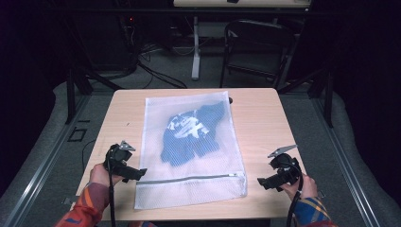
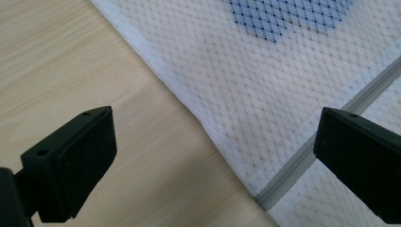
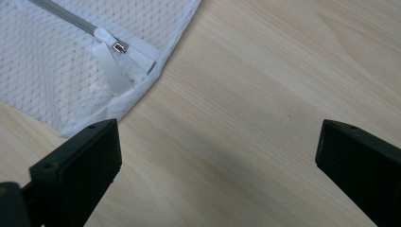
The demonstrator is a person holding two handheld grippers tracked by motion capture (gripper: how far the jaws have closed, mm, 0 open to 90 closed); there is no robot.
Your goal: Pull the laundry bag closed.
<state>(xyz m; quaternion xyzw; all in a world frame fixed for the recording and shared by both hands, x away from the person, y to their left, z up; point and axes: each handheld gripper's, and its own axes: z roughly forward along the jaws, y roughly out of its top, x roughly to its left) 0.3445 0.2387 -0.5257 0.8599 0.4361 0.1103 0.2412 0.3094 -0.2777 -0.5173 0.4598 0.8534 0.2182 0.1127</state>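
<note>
A white mesh laundry bag lies flat on the wooden table, with a blue and white garment inside it. A grey zipper runs across its near end, zipped shut, with the pull at the right end. My left gripper rests open at the bag's left edge, by the zipper's left end. My right gripper stands open over bare wood, just right of the bag's near right corner. Neither holds anything.
A dark folding chair and a white table leg stand on the floor beyond the far edge. Cables trail on the floor there. A small dark object sits by the bag's far right corner.
</note>
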